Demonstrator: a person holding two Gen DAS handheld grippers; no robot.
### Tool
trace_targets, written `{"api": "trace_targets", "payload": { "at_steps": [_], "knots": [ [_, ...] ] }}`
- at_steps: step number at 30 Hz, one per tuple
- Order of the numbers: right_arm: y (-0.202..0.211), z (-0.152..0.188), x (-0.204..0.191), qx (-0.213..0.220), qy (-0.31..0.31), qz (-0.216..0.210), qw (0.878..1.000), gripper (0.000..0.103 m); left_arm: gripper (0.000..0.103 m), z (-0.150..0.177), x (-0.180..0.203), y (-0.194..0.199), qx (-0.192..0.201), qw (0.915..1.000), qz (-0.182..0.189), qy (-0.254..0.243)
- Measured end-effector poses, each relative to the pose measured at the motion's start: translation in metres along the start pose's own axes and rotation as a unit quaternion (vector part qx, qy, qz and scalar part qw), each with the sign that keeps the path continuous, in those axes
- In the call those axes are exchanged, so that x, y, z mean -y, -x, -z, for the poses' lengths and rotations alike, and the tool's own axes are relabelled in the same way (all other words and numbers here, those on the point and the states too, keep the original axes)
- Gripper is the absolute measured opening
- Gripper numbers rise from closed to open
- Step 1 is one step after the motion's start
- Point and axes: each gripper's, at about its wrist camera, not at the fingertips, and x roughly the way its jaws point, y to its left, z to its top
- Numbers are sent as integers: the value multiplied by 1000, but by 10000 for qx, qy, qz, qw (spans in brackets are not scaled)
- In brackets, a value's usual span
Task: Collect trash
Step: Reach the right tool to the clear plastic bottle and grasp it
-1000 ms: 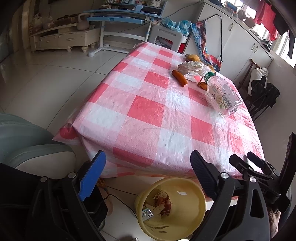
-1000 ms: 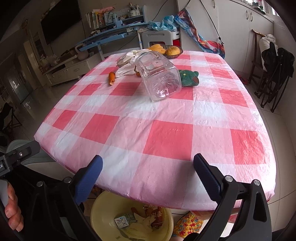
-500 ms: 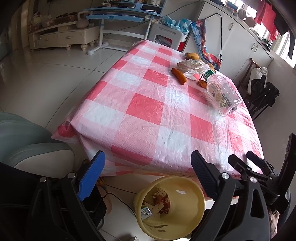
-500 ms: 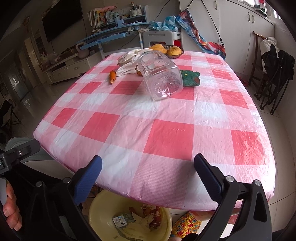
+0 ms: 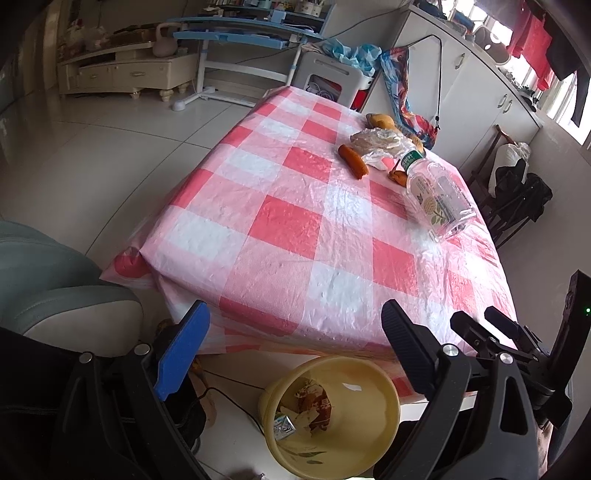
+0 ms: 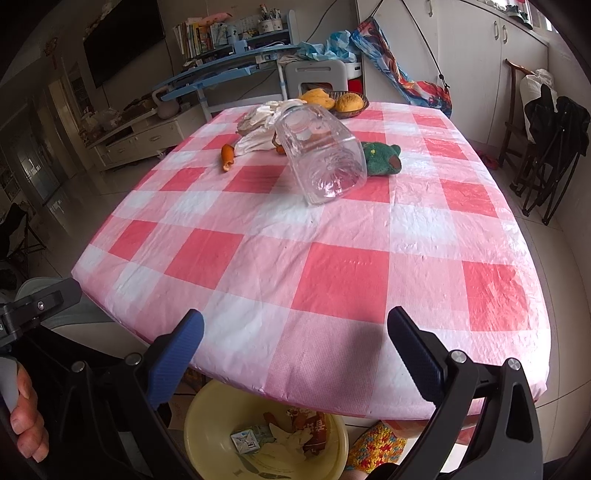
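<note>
A clear plastic bottle (image 5: pixel 437 201) lies on its side on the pink checked tablecloth (image 5: pixel 295 229); it also shows in the right wrist view (image 6: pixel 321 158). Beside it lie orange peel (image 5: pixel 354 161), crumpled white wrappers (image 6: pixel 258 125) and a green plush toy (image 6: pixel 380 158). A yellow bin (image 5: pixel 354 417) with scraps inside stands on the floor under the near table edge, also in the right wrist view (image 6: pixel 221 443). My left gripper (image 5: pixel 295 343) and right gripper (image 6: pixel 295 347) are both open and empty, above the bin at the table's near edge.
A basket of oranges (image 6: pixel 340 101) sits at the table's far end. A grey chair (image 5: pixel 55 280) stands at the left. A black folding chair (image 6: pixel 546 147) stands to the right. A blue desk (image 5: pixel 236 33) and white cabinets (image 5: pixel 476 81) stand behind.
Both grippers have drifted slightly back from the table, staying open. Nothing on the table has moved.
</note>
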Motion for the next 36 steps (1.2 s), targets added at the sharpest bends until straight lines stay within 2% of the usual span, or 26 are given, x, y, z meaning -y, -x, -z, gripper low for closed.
{"api": "trace_targets", "payload": {
  "at_steps": [4, 11, 18, 21, 27, 29, 33, 34, 36],
  "knots": [
    [16, -22, -2, 264, 99, -158, 9995, 95, 91, -23, 4, 7, 119, 9998, 120, 84],
    [11, -72, -7, 508, 865, 107, 9949, 95, 91, -77, 24, -10, 241, 9995, 10, -193],
    [-34, -100, -11, 388, 1274, 167, 9910, 95, 91, -116, 40, -73, -28, 9997, -81, -221],
    [-54, -107, -15, 316, 1473, 248, 9883, 95, 91, -130, 57, -98, -97, 9991, -119, -389],
    [-77, -111, -6, 232, 1420, 316, 9891, 95, 90, -147, 80, -143, -190, 9977, -306, -578],
    [-80, -113, -2, 219, 1385, 280, 9897, 92, 90, -151, 81, -156, -227, 9975, -379, -558],
    [-87, -118, 5, 87, 1241, 144, 9921, 77, 87, -156, 83, -175, -320, 9966, -438, -616],
    [-90, -119, 7, 29, 1187, 90, 9929, 68, 81, -157, 85, -179, -358, 9964, -410, -650],
    [-96, -119, 8, -105, 1102, 4, 9939, 59, 70, -157, 91, -183, -294, 9948, -428, -880]
  ]
}}
